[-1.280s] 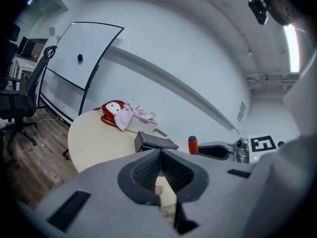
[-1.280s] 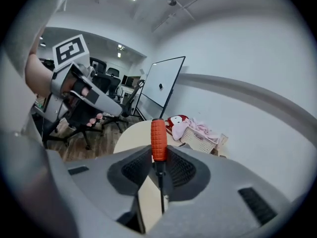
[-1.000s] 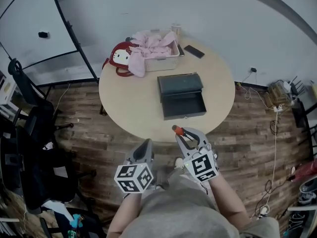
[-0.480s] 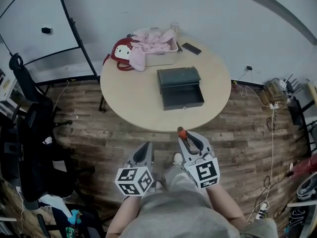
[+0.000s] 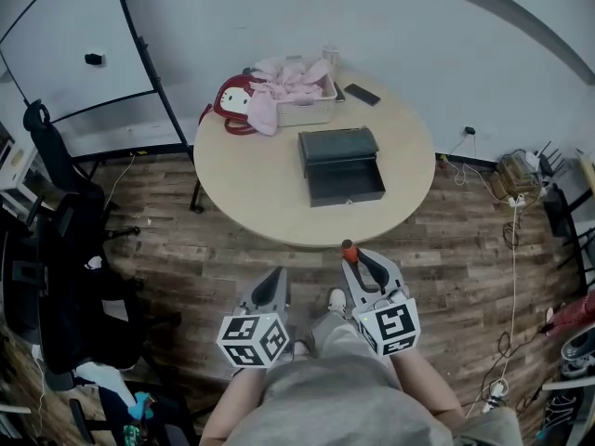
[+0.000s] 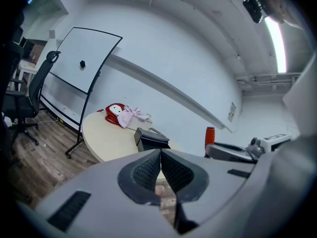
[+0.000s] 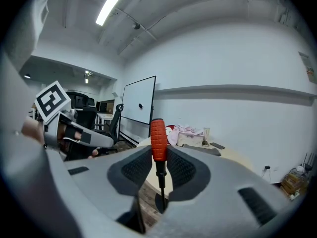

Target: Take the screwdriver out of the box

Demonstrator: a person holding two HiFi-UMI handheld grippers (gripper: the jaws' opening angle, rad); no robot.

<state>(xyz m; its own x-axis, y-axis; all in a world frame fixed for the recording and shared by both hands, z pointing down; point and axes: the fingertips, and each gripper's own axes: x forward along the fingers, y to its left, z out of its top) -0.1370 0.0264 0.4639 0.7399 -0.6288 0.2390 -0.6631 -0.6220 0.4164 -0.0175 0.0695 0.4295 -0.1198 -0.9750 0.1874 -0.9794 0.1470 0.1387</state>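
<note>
My right gripper [image 5: 358,257] is shut on the screwdriver [image 7: 158,145], which stands upright between its pads with the red handle [image 5: 349,249] on top and the dark shaft below. It hovers over the wooden floor, just off the near edge of the round table [image 5: 251,193]. The dark metal box [image 5: 340,164] sits open on the table's middle, seemingly holding nothing. My left gripper [image 5: 273,284] is beside the right one, lower left, with its pads [image 6: 148,170] pressed together on nothing. In the left gripper view the box [image 6: 150,138] lies ahead on the table.
A white basket with pink cloth [image 5: 296,93], a red bag [image 5: 237,103] and a dark phone [image 5: 361,94] lie at the table's far side. A whiteboard stand [image 5: 149,59] is at the left, office chairs [image 5: 56,249] further left. Cables and a power strip [image 5: 521,170] lie at the right.
Both grippers have drawn back from the table towards the person. The screwdriver's handle was over the table's near edge and is now past it, above the floor. The right gripper has rolled a little.
</note>
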